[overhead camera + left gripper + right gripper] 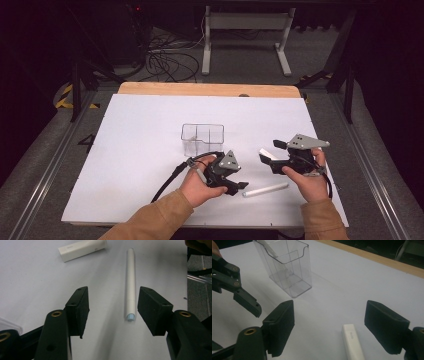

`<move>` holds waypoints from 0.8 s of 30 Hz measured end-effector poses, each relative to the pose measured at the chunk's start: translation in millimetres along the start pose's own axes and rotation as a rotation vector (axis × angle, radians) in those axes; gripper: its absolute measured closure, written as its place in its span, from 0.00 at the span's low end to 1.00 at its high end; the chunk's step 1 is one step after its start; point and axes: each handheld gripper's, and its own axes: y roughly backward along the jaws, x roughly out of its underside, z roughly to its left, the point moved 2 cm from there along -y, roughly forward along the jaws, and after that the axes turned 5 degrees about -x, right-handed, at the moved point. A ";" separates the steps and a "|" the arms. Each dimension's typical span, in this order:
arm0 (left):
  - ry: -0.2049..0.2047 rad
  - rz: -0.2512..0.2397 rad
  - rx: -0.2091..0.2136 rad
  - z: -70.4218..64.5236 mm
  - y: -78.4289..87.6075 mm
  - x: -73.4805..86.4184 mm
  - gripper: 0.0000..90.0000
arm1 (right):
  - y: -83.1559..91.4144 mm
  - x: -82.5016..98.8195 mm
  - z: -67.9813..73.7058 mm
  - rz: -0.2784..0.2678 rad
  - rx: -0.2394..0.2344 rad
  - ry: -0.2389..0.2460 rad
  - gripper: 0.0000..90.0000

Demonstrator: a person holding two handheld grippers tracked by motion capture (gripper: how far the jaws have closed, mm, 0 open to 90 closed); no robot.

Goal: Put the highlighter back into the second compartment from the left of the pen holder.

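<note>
Left gripper view alone shows the pen (130, 282) between parted left tongs (113, 312).

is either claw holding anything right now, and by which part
Nothing is held. The left claw stands open around the white pen lying on the table, pads apart from it. The right claw is open above the white eraser.

It looked like a lab or test workshop: a white board (150, 150) lay on a wooden table (200, 89), loose cables (167, 62) sprawled over grey carpet, a bare desk frame (245, 30) stood behind, and hazard tape (64, 96) marked the floor.
</note>
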 end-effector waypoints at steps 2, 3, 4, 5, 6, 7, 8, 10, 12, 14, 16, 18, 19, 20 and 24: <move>-0.009 0.007 0.008 -1.5 -2.8 -2.8 0.49 | -0.5 0.7 -0.6 0.006 -0.001 0.002 0.27; -0.010 0.010 0.009 -2.4 -4.2 -4.3 0.49 | -0.8 0.8 -0.4 0.006 -0.005 -0.001 0.27; -0.015 0.011 0.011 -3.3 -5.6 -5.6 0.50 | -1.2 1.0 -0.2 0.006 -0.006 -0.001 0.27; -0.021 0.018 0.016 -3.8 -6.9 -7.1 0.51 | -1.7 1.1 0.0 0.008 -0.006 0.000 0.27; -0.027 0.021 0.018 -4.4 -8.7 -8.3 0.52 | -2.1 1.2 0.1 0.009 -0.006 0.001 0.27; -0.035 0.030 0.018 -4.6 -10.2 -9.1 0.52 | -2.5 1.2 0.2 0.010 -0.007 0.002 0.27; -0.037 0.030 0.017 -5.0 -11.6 -9.8 0.53 | -3.0 1.3 0.3 0.011 -0.005 0.003 0.27; -0.047 0.044 0.021 -6.1 -15.1 -11.4 0.54 | -3.5 1.6 0.2 0.015 -0.001 0.003 0.27; -0.053 0.050 0.025 -7.6 -18.6 -12.3 0.54 | -4.0 2.2 -0.5 0.018 0.002 0.003 0.27; -0.058 0.059 0.024 -8.8 -20.9 -13.1 0.54 | -4.2 2.9 -1.4 0.021 0.003 0.000 0.27; -0.060 0.063 0.023 -11.0 -23.5 -13.7 0.54 | -4.4 3.5 -1.9 0.020 0.003 -0.009 0.27; -0.064 0.070 0.028 -12.4 -24.9 -14.3 0.54 | -4.6 4.2 -3.0 0.023 0.004 -0.008 0.27; -0.068 0.072 0.030 -13.0 -25.8 -14.7 0.54 | -4.8 4.5 -3.5 0.024 0.006 -0.011 0.27; -0.069 0.071 0.028 -13.7 -26.6 -15.3 0.54 | -5.0 4.9 -3.9 0.025 0.008 -0.011 0.27; -0.073 0.081 0.036 -17.0 -29.7 -17.8 0.54 | -5.5 5.5 -4.5 0.026 0.010 -0.017 0.27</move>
